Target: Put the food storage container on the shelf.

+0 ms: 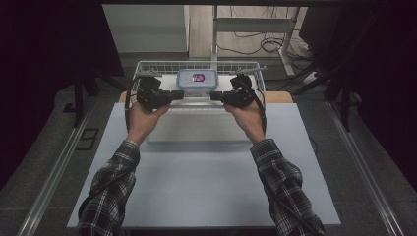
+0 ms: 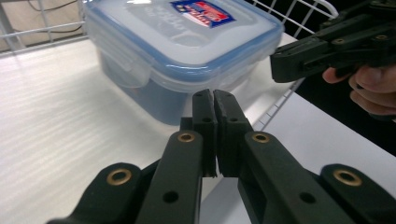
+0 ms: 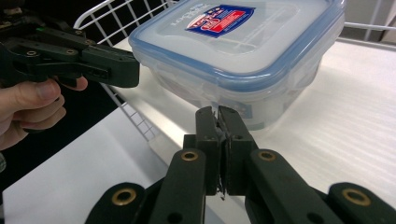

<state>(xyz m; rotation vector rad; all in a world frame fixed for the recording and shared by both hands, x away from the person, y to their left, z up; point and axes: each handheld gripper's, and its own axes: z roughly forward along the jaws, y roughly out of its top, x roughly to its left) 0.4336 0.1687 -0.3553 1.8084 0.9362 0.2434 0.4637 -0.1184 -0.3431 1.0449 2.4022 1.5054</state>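
- My left gripper (image 1: 178, 94) points inward from the left; its fingers (image 2: 204, 122) are pressed together with barely a slit between them and nothing held.
- My right gripper (image 1: 215, 96) points inward from the right, facing the left one; its fingers (image 3: 207, 135) are likewise closed against each other and empty.
- A clear plastic container (image 1: 196, 82) with a blue-rimmed snap lid and a red-and-blue label sits just ahead of both sets of fingers, a little beyond the gap between the two tips.
- In the left gripper view the container (image 2: 182, 46) lies straight past my fingertips, close but not touching; the other gripper shows off to the upper right of them, held in my right hand (image 2: 373, 88).
- In the right gripper view the container (image 3: 243, 51) stands directly beyond my fingertips, its near corner almost over them; I cannot tell whether they touch it. My left hand (image 3: 28, 105) and its gripper sit to the upper left of them.
- The container rests inside a white wire basket (image 1: 147, 66) on a pale liner, and my fingers reach over the basket's near rim.
- The basket stands at the far end of the light grey tabletop (image 1: 206, 187), behind and below my fingers, where my plaid sleeves (image 1: 110, 189) come in.
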